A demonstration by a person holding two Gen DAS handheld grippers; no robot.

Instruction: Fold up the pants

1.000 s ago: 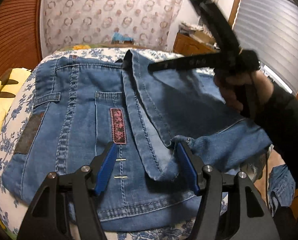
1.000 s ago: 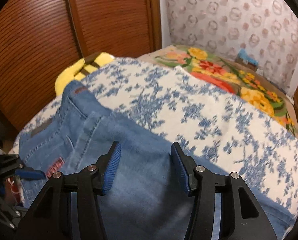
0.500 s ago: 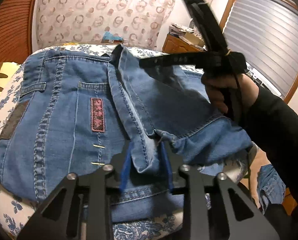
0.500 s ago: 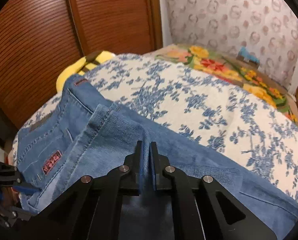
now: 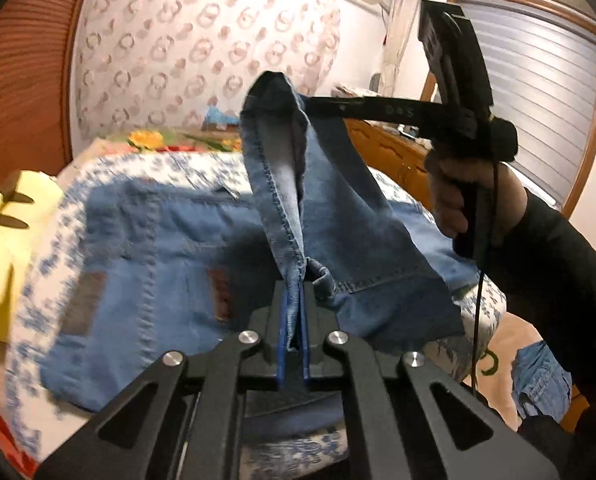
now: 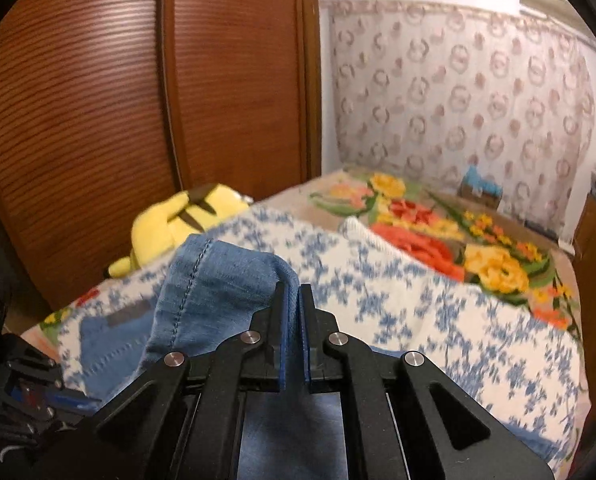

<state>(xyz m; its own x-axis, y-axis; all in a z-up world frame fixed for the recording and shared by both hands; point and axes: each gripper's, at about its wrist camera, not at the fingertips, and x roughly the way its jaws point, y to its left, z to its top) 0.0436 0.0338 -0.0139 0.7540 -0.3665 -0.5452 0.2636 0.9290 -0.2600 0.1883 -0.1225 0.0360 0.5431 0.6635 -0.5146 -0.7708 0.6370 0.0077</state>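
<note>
Blue denim pants [image 5: 146, 264] lie on a blue-flowered white bedspread [image 5: 42, 264], the waist part flat at the left. My left gripper [image 5: 294, 292] is shut on the hem edge of the lifted leg flap [image 5: 329, 200]. My right gripper [image 6: 294, 296] is shut on the far end of that flap [image 6: 222, 280]; it also shows in the left wrist view [image 5: 298, 104], held high over the bed. The flap hangs stretched between the two grippers, off the pants below.
A yellow plush toy [image 6: 178, 220] lies at the bed's left edge by a brown slatted wardrobe [image 6: 98, 120]. A flowered blanket [image 6: 437, 236] covers the far bed. A wooden dresser [image 5: 397, 148] stands right. More denim [image 5: 541, 376] lies on the floor.
Both grippers closed on the leg flap's edge, then lifted it up off the pants. The right gripper rose higher, and the flap now hangs taut between them.
</note>
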